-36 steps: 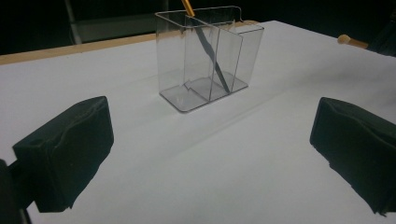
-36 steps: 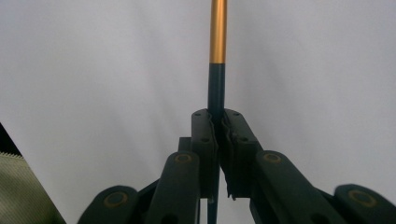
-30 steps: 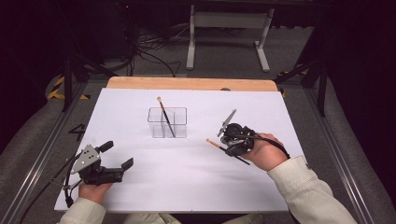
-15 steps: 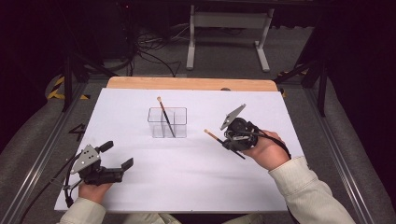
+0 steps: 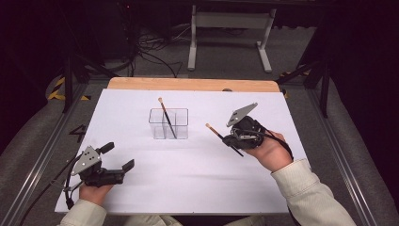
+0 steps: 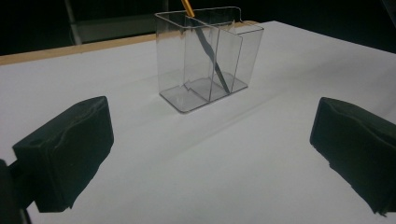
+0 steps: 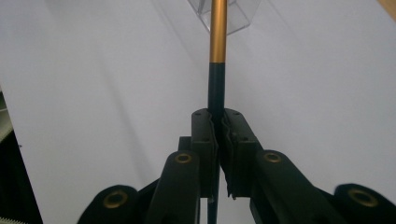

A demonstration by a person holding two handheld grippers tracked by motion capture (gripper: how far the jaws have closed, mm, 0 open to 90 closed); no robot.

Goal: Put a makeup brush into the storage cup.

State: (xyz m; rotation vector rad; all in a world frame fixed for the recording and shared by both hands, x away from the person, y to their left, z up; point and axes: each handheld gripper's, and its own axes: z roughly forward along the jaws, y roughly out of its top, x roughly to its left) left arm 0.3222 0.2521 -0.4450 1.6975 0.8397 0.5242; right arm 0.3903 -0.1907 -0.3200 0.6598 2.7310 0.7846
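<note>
Pinching a black-and-gold paintbrush [image 5: 224,139] by its dark handle, the right gripper [image 5: 235,137] hangs above the white desk [image 5: 197,174] just beside the clear divided holder [image 5: 168,123], where another brush [image 5: 166,117] leans in a compartment. The left gripper [image 5: 115,170] rests near the desk's front left corner, jaws wide and empty, well apart from the holder. If the held brush goes in next, as seems likely, its long free end could strike the holder's thin rim or the leaning brush and tip the light container, and the narrow pinch may let the handle swivel.

clear glossy plastic holder [image 6: 205,60]
</note>
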